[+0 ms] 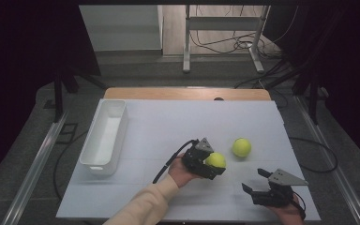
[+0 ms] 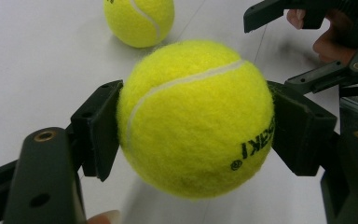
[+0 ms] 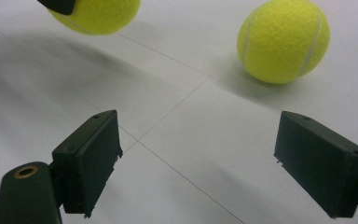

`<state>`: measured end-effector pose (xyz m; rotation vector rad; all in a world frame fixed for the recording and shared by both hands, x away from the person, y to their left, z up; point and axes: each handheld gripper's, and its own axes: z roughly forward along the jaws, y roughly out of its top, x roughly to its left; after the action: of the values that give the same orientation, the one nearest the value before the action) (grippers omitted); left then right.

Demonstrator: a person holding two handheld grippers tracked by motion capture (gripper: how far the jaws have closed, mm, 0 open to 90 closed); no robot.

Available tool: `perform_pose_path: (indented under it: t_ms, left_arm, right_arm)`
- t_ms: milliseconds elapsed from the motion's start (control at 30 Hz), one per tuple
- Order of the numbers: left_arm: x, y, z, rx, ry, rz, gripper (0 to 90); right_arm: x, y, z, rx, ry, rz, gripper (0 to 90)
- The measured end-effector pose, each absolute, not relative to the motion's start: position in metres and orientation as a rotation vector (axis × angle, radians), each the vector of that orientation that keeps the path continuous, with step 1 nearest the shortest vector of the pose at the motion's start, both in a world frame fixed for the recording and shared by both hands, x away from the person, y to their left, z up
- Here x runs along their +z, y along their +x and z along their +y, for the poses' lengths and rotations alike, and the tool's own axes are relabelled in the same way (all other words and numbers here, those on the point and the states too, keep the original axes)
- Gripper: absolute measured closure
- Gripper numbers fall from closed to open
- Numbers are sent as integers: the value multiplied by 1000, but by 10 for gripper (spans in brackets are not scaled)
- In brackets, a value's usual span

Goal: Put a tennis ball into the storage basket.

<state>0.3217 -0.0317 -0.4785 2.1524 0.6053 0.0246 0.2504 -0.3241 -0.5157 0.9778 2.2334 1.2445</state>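
White plastic is the first thing at the left: a long bin (image 1: 104,136) stands near the left edge of the pale table (image 1: 168,122), with its long side running away from the person, and it looks empty.

More to the right, about in the middle of the table, the left gripper (image 1: 209,165) holds a yellow-green tennis ball (image 1: 215,160). In the left gripper view the two black jaws press on the ball's (image 2: 196,119) opposite sides, and the ball seems to be lifted a little from the surface, because I see a shadow under it. A ball has no long axis, so I cannot speak of its direction; only its white seam runs slanted across the top, and some black printed letters face down toward the right jaw.

Next to the right, a second tennis ball (image 1: 241,147) lies free on the table, near the held one but apart from it.

At the far right the right gripper (image 1: 254,181) waits close to the table's front edge. Its jaws are spread wide and hold nothing; in the right gripper view the second ball (image 3: 283,41) lies ahead of them.

I judge the step in hand is carrying the gripped ball. The next move probably calls for a long travel to the left, over the bin, and then a release.
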Motion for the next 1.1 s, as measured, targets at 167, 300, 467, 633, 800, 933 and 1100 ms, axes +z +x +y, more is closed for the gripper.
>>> perform_pose_path:
  t_ms: [167, 300, 467, 633, 800, 933, 1100]
  left_arm:
    - [-475, 321, -27, 30, 2140, 605, 262]
    - [-472, 321, -22, 35, 2128, 612, 262]
    - [-469, 321, -18, 41, 2114, 617, 262]
    - [-467, 322, -14, 44, 2101, 618, 263]
    - [-464, 322, -11, 50, 2096, 621, 263]
    - [-461, 322, -7, 62, 2089, 623, 263]
    - [-455, 322, -1, 77, 2083, 623, 263]
  right_arm:
    - [-516, 250, -324, 1246, 978, 2230, 149]
    - [-516, 250, -324, 1246, 976, 2230, 149]
    - [-516, 250, -324, 1245, 978, 2227, 150]
    - [-516, 250, -324, 1245, 979, 2224, 150]
    - [-515, 250, -324, 1245, 977, 2224, 150]
    - [-515, 250, -324, 1246, 981, 2222, 150]
    - [-515, 250, -324, 1246, 978, 2222, 150]
